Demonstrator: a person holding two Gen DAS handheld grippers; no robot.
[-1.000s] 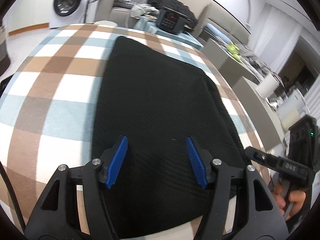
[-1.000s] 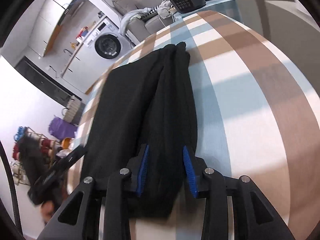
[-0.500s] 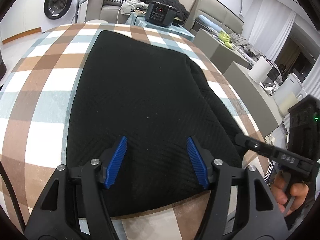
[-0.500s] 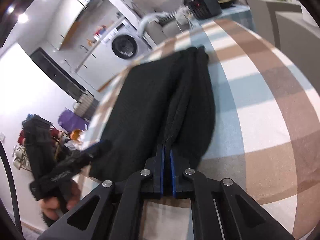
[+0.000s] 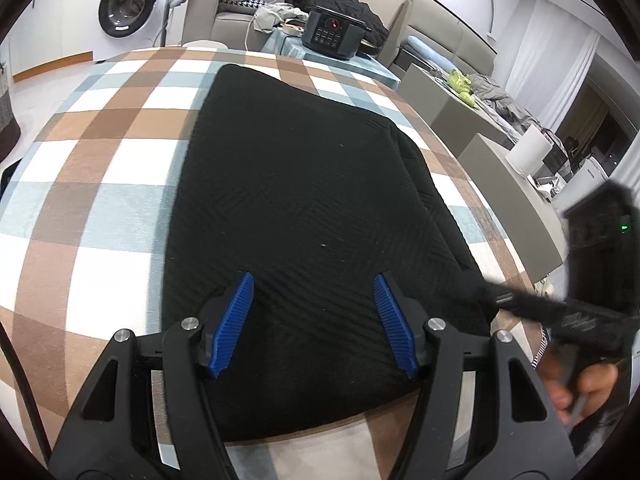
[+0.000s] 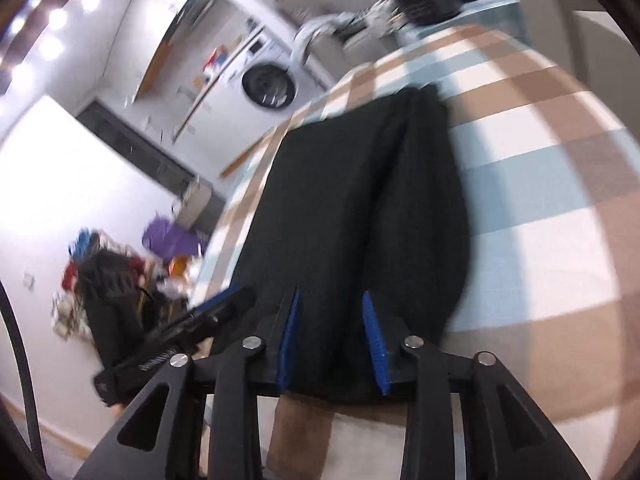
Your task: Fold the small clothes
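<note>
A black knit garment (image 5: pixel 304 208) lies folded flat on the checked tablecloth (image 5: pixel 104 184). Its right side is doubled over in a thick fold. My left gripper (image 5: pixel 312 316) is open above the garment's near edge, with blue pads (image 5: pixel 234 320) apart and nothing between them. In the right wrist view the same garment (image 6: pixel 360 208) runs away from me. My right gripper (image 6: pixel 330 340) is open over its near end, straddling the fold. The right gripper also shows in the left wrist view (image 5: pixel 560 316), blurred, at the garment's right corner.
A black appliance (image 5: pixel 334 36) stands on a small table beyond the far edge. A washing machine (image 5: pixel 128 8) and sofa are behind. Grey cabinets (image 5: pixel 500 176) stand to the right of the table. The left gripper's body shows in the right wrist view (image 6: pixel 176 348).
My right gripper was shut on the garment's fold half a second ago and has now opened and let it go. My left gripper stayed open over the near edge.
</note>
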